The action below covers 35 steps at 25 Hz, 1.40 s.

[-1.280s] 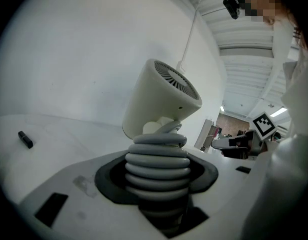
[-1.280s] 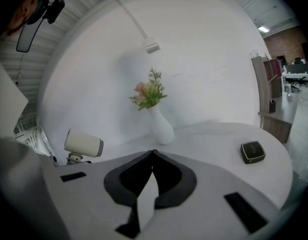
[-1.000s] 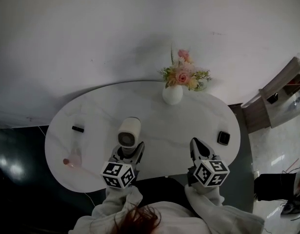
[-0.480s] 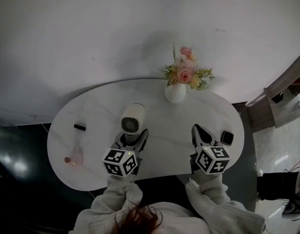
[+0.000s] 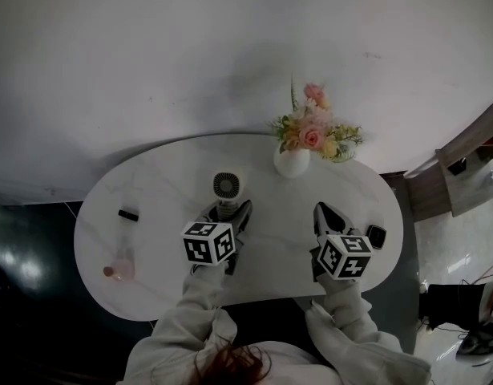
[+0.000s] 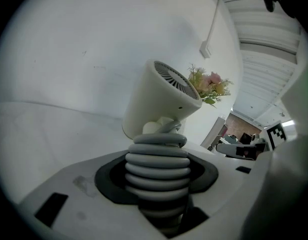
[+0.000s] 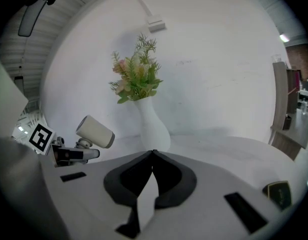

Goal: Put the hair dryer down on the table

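The white hair dryer hangs over the middle of the white oval table, its round grille facing up. My left gripper is shut on its handle, which is wound with grey cord; the dryer's head tilts up and to the right above the jaws. Whether the dryer touches the tabletop I cannot tell. To the right, my right gripper is shut with nothing in it, its tips meeting over the table. In the right gripper view the dryer shows at the left.
A white vase of pink flowers stands at the table's back edge, just beyond the dryer. A small dark square object lies at the right end. A black item and a pink bottle lie at the left.
Both grippers have moved further over the table towards the vase. The dryer went with the left gripper and its grille now faces up more squarely.
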### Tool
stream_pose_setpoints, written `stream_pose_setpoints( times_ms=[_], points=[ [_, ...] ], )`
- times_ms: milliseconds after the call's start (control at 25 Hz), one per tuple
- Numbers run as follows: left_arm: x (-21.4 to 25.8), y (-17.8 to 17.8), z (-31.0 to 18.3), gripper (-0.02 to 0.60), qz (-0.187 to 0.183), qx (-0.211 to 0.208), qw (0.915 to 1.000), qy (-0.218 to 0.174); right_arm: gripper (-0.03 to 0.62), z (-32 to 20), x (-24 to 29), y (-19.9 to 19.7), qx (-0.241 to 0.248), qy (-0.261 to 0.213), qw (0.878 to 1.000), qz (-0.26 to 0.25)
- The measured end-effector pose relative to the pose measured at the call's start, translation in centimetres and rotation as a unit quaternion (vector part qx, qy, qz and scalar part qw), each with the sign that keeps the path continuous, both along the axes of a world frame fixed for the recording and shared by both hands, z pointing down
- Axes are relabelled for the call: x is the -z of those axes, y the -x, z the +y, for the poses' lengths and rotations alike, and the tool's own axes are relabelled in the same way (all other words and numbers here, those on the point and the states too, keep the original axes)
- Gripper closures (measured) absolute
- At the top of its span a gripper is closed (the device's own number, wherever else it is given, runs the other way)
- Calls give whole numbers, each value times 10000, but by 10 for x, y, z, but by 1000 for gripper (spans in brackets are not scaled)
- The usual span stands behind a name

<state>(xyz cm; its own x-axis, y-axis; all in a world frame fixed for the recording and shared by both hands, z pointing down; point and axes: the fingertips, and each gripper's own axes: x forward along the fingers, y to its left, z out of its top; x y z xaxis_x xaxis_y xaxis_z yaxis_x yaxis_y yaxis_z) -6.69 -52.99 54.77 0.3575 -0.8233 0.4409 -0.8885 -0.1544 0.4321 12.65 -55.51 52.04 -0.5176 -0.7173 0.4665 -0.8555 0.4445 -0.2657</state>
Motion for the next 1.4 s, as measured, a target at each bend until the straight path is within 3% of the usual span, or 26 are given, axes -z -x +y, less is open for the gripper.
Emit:
stream_pose_setpoints(
  times_ms=[240, 520, 720, 1040, 1400],
  points=[
    [-28, -9, -20, 364, 78, -3, 9988, 483, 546, -1, -20, 4, 47, 231, 9997, 69],
    [-59, -10, -34, 364, 231, 265, 9934, 1089, 545, 4, -32, -2, 47, 383, 9992, 56],
    [-70, -8, -33, 364, 45, 265, 9921, 1224, 545, 8, -33, -6, 22, 378, 9993, 28],
    [-73, -7, -35, 364, 186, 282, 9913, 1275, 546, 13, -38, -9, -56, 488, 9988, -39],
    [-75, -5, -35, 362, 48, 314, 9912, 1286, 546, 22, -39, -9, -29, 551, 9984, -145]
  ],
)
